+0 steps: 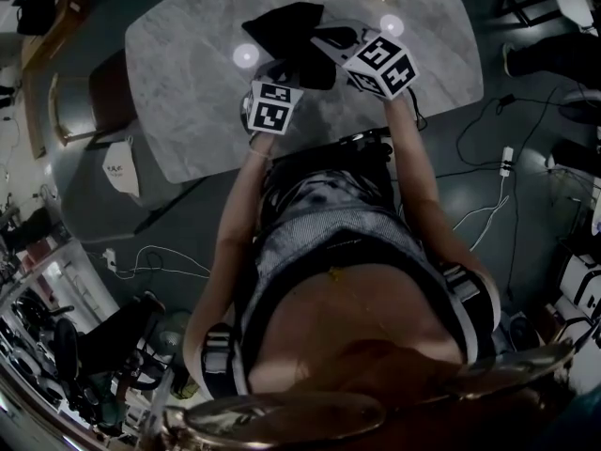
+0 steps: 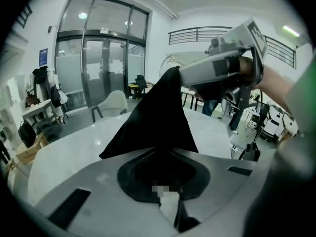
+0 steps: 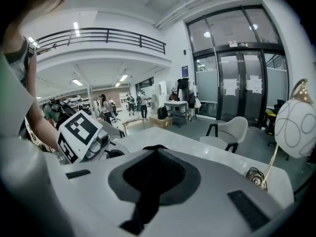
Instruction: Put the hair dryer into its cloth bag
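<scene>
Left tool (image 1: 285, 71) and right tool (image 1: 329, 43) each clench the black cloth bag (image 1: 285, 24), stretched between them over the pale marble surface (image 1: 188, 73); tall glass doors (image 2: 98, 58) line the room.

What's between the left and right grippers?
The black cloth bag, pinched by the left gripper and stretched to the right gripper; shown in the left gripper view.

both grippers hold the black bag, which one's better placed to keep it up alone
Probably right: the right gripper clamps the raised end of the cloth bag; fabric slopes down to the left gripper, shut on a lower edge.
</scene>
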A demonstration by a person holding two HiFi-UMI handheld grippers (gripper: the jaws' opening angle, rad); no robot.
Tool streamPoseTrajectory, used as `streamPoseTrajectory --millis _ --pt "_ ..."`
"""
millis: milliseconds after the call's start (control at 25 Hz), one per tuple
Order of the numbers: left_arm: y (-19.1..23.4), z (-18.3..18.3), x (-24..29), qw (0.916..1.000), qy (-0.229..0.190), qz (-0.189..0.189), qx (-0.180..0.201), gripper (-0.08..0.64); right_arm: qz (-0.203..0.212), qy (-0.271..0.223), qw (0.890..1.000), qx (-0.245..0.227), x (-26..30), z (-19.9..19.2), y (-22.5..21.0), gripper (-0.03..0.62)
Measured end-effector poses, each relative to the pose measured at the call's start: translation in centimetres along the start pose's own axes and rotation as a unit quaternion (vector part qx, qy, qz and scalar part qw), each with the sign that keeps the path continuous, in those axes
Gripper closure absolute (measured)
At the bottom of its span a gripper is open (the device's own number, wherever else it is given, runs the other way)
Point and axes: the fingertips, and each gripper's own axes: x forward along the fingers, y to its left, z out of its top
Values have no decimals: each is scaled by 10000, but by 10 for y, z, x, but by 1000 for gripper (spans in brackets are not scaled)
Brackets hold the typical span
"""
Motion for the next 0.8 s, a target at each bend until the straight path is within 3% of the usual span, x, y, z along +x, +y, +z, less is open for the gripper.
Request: streamPoseTrajectory --millis 280,560,720,800 --pt "0 -17 -19 9988 366 -299 88 543 42 666 9970 -392 -8 -31 11 526" --pt "-7 -29 -26 9971 385 -591 -279 543 -350 1460 9869 -591 -5 -95 14 525" --pt "-9 -29 -28 9952 369 -785 -443 543 -301 2048 9773 -448 10 -149 17 509" --pt "-13 -31 -28 9945 452 -862 -377 543 -466 2191 9741 -299 15 -166 12 499"
